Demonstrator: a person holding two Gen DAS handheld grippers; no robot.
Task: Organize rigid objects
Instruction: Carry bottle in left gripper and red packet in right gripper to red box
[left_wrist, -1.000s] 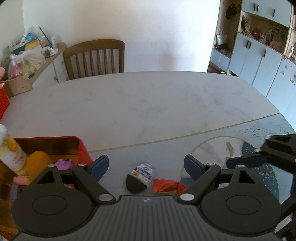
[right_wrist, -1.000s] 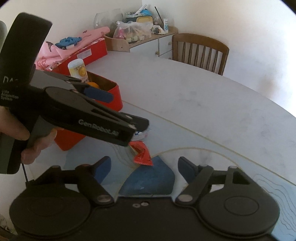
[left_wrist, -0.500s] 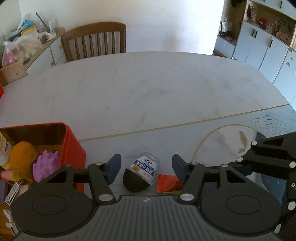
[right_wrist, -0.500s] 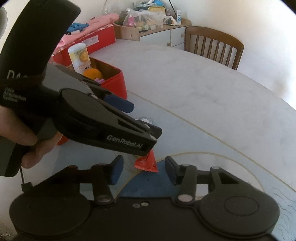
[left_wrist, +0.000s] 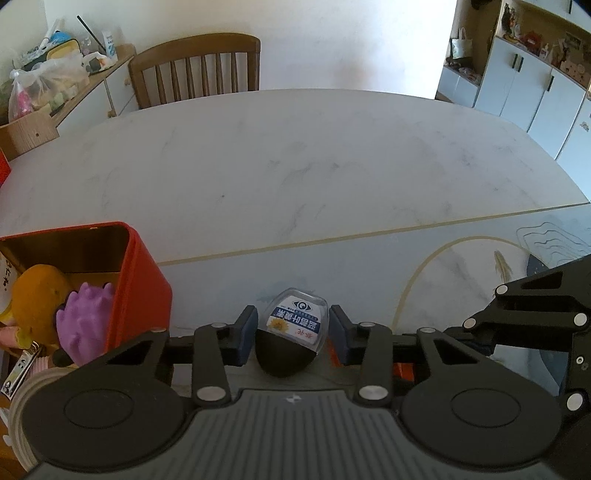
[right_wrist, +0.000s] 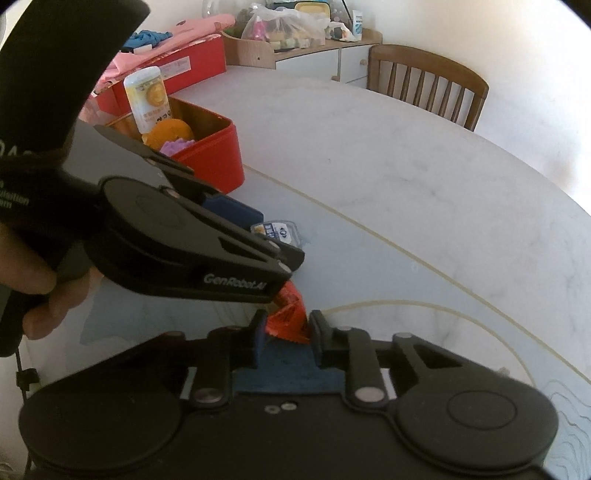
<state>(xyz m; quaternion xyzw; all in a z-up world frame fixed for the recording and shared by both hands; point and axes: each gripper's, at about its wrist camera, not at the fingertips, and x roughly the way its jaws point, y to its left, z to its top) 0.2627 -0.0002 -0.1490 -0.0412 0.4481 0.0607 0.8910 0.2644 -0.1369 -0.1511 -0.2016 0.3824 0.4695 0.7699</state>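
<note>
Both jaws have just been closing. Left gripper (left_wrist: 291, 334) brackets the small clear-topped case (left_wrist: 293, 338) on the table (left_wrist: 295, 177) beside the red box (left_wrist: 142, 273) — pads close, contact unclear. Right gripper (right_wrist: 286, 334) nips the red packet (right_wrist: 290, 317). Risks: rounded case squirts out of the pads; packet crumples or slips; grippers nearly touching, could collide on lift.

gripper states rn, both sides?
Left gripper: jaws just closing around the clear-capped container, slim gaps remain; not gripped yet.
Right gripper: jaws just closing, pads on the red packet.
</note>
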